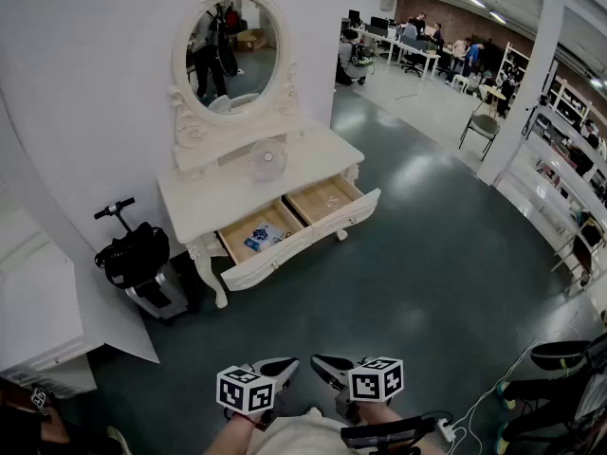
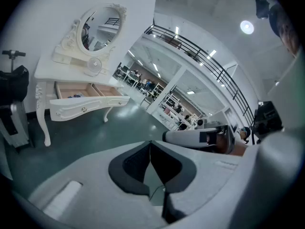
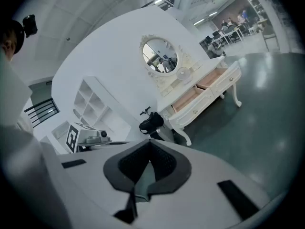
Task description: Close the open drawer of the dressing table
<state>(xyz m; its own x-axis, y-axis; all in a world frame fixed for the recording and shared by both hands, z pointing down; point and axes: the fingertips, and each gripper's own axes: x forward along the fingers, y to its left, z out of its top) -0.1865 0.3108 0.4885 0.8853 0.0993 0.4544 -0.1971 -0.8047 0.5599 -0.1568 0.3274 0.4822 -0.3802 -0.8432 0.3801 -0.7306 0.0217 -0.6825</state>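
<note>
left gripper (image 1: 287,368) and right gripper (image 1: 321,363) both pinched shut, empty. i see left drawer (image 1: 256,245) and right drawer (image 1: 325,202) open far ahead; fronts run near-left to far-right, left gripper nearer.

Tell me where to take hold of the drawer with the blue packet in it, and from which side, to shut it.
Take the drawer's front panel at its middle, by the small knob, coming from the room side, square to the dressing table. The panel is a broad upright face pulled out toward the floor space, so a centred push should probably slide it in straight.
</note>
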